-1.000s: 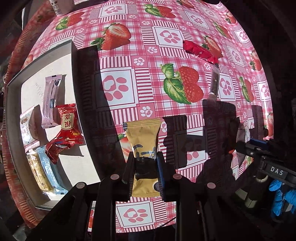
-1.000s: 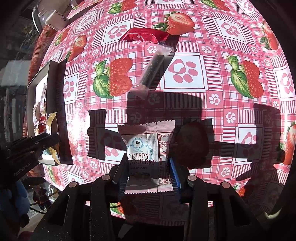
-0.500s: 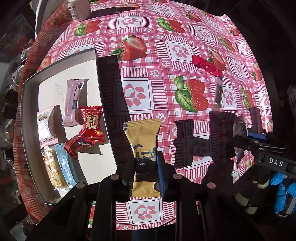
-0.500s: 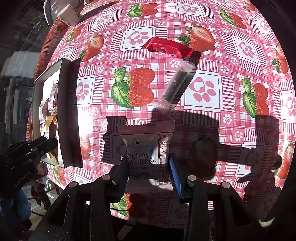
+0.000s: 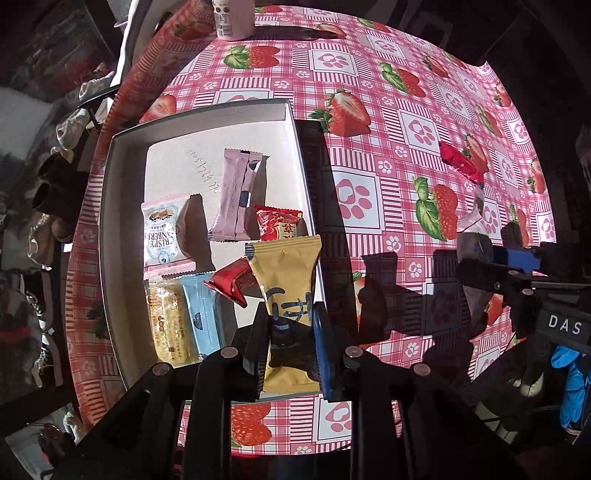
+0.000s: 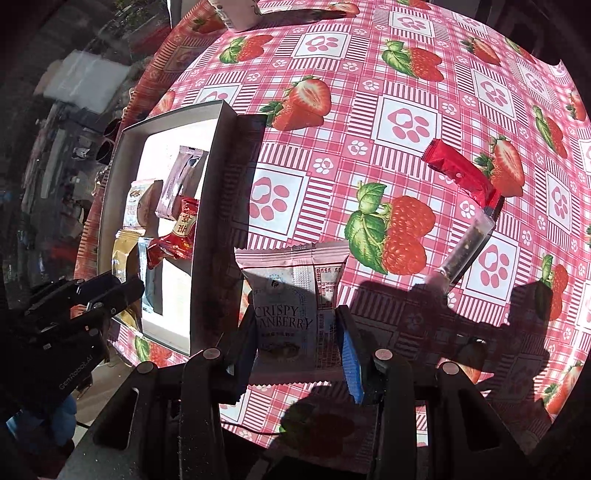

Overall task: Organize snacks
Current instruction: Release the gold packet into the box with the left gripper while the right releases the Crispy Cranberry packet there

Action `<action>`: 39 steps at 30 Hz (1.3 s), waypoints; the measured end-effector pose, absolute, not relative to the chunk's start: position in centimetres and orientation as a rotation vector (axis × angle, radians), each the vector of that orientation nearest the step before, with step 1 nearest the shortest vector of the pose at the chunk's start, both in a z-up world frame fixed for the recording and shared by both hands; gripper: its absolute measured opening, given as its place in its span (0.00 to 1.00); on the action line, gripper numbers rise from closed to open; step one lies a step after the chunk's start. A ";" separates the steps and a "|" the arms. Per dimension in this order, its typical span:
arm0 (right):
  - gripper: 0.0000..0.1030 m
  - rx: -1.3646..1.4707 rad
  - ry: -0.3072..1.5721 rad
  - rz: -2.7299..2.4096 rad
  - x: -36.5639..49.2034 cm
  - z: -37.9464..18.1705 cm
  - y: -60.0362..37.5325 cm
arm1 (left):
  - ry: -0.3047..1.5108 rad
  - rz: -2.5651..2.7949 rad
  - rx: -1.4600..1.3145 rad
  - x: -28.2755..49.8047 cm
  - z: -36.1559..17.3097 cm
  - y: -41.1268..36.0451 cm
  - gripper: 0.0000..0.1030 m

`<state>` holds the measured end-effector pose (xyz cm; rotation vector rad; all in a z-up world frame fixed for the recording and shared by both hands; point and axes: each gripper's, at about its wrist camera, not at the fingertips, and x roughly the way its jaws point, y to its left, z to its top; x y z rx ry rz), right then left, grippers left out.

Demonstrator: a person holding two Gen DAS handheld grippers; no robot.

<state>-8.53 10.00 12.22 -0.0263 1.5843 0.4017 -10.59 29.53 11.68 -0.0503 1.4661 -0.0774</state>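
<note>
My left gripper (image 5: pixel 290 345) is shut on a yellow snack packet (image 5: pixel 286 273) and holds it over the right edge of the grey box (image 5: pixel 301 162). The box holds a pink packet (image 5: pixel 236 192), a white Crispy Cranberry packet (image 5: pixel 162 232), a red packet (image 5: pixel 280 225), a corn-yellow bar (image 5: pixel 170 325) and a light blue bar (image 5: pixel 203 317). My right gripper (image 6: pixel 297 332) is shut on a white Crispy Cranberry packet (image 6: pixel 291 295), held above the tablecloth right of the box (image 6: pixel 201 236). A red bar (image 6: pixel 460 171) and a clear dark stick packet (image 6: pixel 465 247) lie on the cloth.
A white bottle (image 5: pixel 232 16) stands at the table's far edge. The strawberry tablecloth (image 5: pixel 369 110) covers the table. The left edge drops to clutter and shoes (image 5: pixel 48 192). My right gripper's body (image 5: pixel 517 284) shows at the right of the left wrist view.
Both grippers have moved left toward the box with their packets. The yellow packet now hangs over the box's right edge; the cranberry packet is close to the box's right wall.
</note>
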 end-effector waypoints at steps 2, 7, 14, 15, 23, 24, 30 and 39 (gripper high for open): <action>0.41 -0.048 1.581 0.425 -8.4 12.4 11.5 | 1.467 -0.064 -0.058 -10.7 11.7 30.6 0.24; 0.41 -0.090 1.569 0.478 -8.2 12.8 15.0 | 1.461 -0.032 -0.074 -10.8 11.8 32.9 0.24; 0.41 -0.140 1.573 0.546 -7.7 12.6 19.6 | 1.474 0.020 -0.092 -10.4 11.0 35.7 0.23; 0.41 -0.149 1.573 0.556 -7.5 12.6 20.2 | 1.475 0.025 -0.098 -10.3 10.9 36.1 0.23; 0.41 -0.211 1.584 0.604 -7.0 12.0 24.0 | 1.487 0.056 -0.122 -9.8 10.0 37.9 0.23; 0.41 -0.217 1.586 0.607 -7.0 11.9 24.3 | 1.490 0.059 -0.126 -9.7 9.9 38.1 0.23; 0.41 -0.239 1.603 0.613 -6.3 10.9 25.9 | 1.508 0.070 -0.131 -9.0 8.9 38.6 0.23; 0.43 -0.196 1.673 0.590 -4.8 8.9 27.0 | 1.518 0.074 -0.102 -8.3 7.8 38.4 0.35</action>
